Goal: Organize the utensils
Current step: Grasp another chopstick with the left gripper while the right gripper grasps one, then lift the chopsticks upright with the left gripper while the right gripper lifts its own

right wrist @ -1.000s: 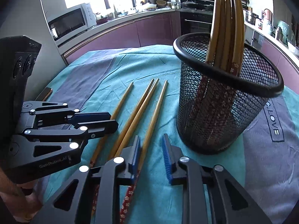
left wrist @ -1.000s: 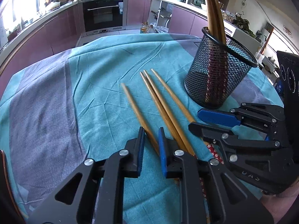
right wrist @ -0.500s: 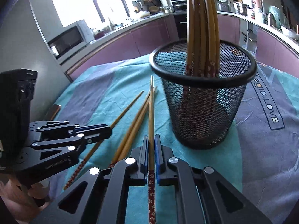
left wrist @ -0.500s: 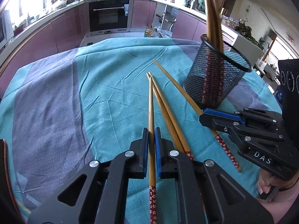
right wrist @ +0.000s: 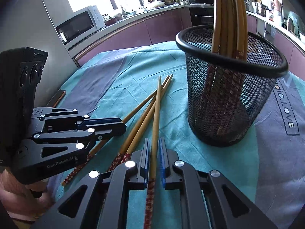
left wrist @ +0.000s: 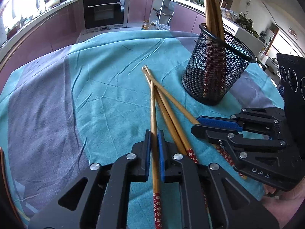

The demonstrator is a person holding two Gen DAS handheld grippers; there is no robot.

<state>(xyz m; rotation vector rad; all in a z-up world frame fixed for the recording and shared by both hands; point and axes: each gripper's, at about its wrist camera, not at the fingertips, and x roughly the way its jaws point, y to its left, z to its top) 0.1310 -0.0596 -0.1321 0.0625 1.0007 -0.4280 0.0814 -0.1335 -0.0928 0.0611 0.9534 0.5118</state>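
Observation:
Each gripper has one wooden chopstick with a red flowered end between its blue pads. My left gripper [left wrist: 154, 133] pinches its chopstick [left wrist: 153, 110], which lies across two loose chopsticks [left wrist: 171, 126] on the cloth. My right gripper [right wrist: 153, 141] pinches another chopstick [right wrist: 156, 110], crossing the same pair [right wrist: 137, 131]. Both sets of jaws are opening slightly, the pads still on the sticks. The right gripper [left wrist: 196, 125] also shows in the left view, the left gripper [right wrist: 122, 125] in the right view. A black mesh cup [left wrist: 215, 76] [right wrist: 228, 105] stands upright beyond with several chopsticks [right wrist: 228, 19] in it.
A teal and grey tablecloth [left wrist: 95, 95] covers the round table. A flat brown-edged object [right wrist: 57, 97] lies at the table's left edge. Purple kitchen cabinets and an oven [left wrist: 104, 11] stand beyond the far edge. A hand [right wrist: 11, 194] grips the left tool.
A second ago both grippers stood open over the chopsticks. Each then closed on one stick. The two held sticks now angle across the loose pair.

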